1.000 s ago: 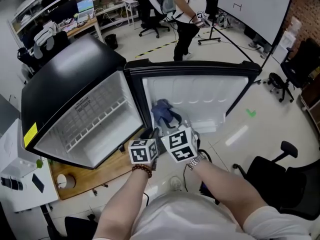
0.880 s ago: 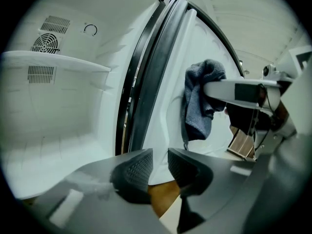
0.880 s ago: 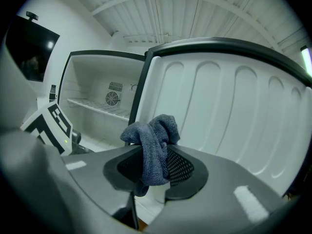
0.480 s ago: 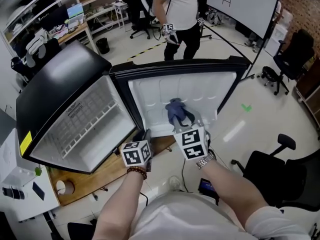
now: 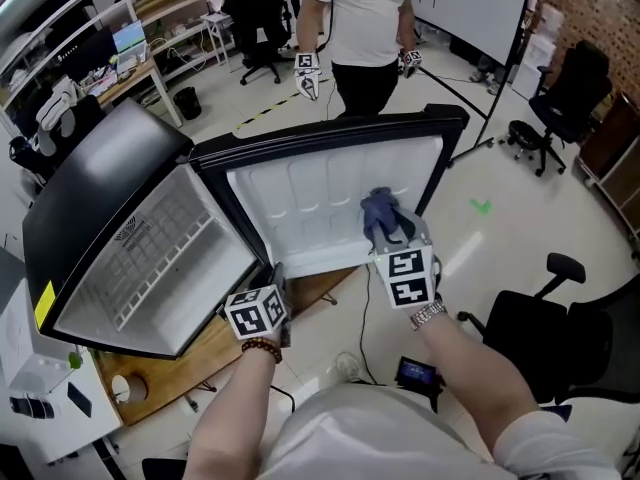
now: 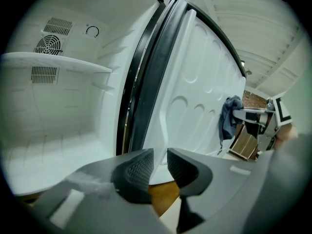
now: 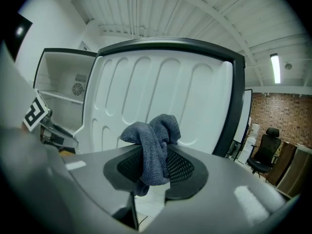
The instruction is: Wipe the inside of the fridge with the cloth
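The small black fridge (image 5: 100, 183) stands open, its white compartment (image 5: 160, 258) at the left and the door's white inner liner (image 5: 310, 203) facing me. My right gripper (image 5: 393, 232) is shut on a bunched grey-blue cloth (image 5: 384, 214), which is held at the liner's lower right part. In the right gripper view the cloth (image 7: 153, 145) hangs between the pads of that gripper (image 7: 156, 165), in front of the liner (image 7: 161, 87). My left gripper (image 5: 277, 274) rests low by the hinge side. Its jaws (image 6: 160, 162) are open by a narrow gap with nothing between them.
A person (image 5: 365, 18) with grippers stands just behind the fridge door. Office chairs stand at the right (image 5: 550, 118) and near right (image 5: 570, 318). The fridge sits on a wooden board (image 5: 200, 353). A white table (image 5: 40, 378) is at the lower left; a small device (image 5: 415, 373) lies on the floor.
My right gripper has carried the cloth rightward across the door's liner, from near the hinge side to the far side. The left gripper has stayed by the hinge.
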The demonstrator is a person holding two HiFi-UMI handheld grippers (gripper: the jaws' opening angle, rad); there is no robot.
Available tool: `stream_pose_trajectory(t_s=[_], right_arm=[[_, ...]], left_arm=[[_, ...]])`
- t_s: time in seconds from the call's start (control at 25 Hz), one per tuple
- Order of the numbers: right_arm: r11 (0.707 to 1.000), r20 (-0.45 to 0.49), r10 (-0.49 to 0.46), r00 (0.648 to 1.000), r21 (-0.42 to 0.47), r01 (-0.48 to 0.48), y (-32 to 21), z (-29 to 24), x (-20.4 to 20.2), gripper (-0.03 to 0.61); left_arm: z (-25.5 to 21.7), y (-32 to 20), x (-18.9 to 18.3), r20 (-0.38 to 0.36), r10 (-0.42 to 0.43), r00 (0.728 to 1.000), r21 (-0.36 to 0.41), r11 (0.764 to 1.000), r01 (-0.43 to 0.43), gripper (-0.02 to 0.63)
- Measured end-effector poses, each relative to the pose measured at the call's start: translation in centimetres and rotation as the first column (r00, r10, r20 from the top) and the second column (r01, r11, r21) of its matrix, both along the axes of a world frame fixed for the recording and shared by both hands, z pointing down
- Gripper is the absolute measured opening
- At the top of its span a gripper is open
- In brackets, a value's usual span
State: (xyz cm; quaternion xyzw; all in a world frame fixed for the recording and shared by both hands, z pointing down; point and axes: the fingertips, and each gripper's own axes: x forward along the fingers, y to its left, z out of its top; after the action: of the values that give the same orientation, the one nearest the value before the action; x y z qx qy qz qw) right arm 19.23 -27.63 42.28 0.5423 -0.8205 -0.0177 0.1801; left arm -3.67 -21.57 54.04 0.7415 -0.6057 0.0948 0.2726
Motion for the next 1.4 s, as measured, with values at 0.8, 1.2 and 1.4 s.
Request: stream_pose_trajectory(t_s=[0.8, 1.2, 1.4], right_arm=[[0.995, 0.0, 0.102, 0.995, 0.004, -0.102, 0.2, 0.0, 6.4, 0.112], [0.991, 0.003, -0.134, 0.991, -0.004, 0.134, 3.8, 0.9, -4.2, 0.112], [0.962, -0.013, -0.274, 0.962, -0.018, 0.274, 5.3, 2.2, -11.3, 0.112]], left_arm=[[-0.1, 0.4, 0.2, -0.006, -0.008, 1.0, 0.0, 1.0, 0.008, 0.089], [0.5, 2.3, 0.1, 0.02, 0.038, 0.999, -0.018, 0.999, -0.037, 0.086], [0.6, 3.7, 0.0, 0.034, 0.061, 0.998, -0.024, 0.998, -0.06, 0.086]])
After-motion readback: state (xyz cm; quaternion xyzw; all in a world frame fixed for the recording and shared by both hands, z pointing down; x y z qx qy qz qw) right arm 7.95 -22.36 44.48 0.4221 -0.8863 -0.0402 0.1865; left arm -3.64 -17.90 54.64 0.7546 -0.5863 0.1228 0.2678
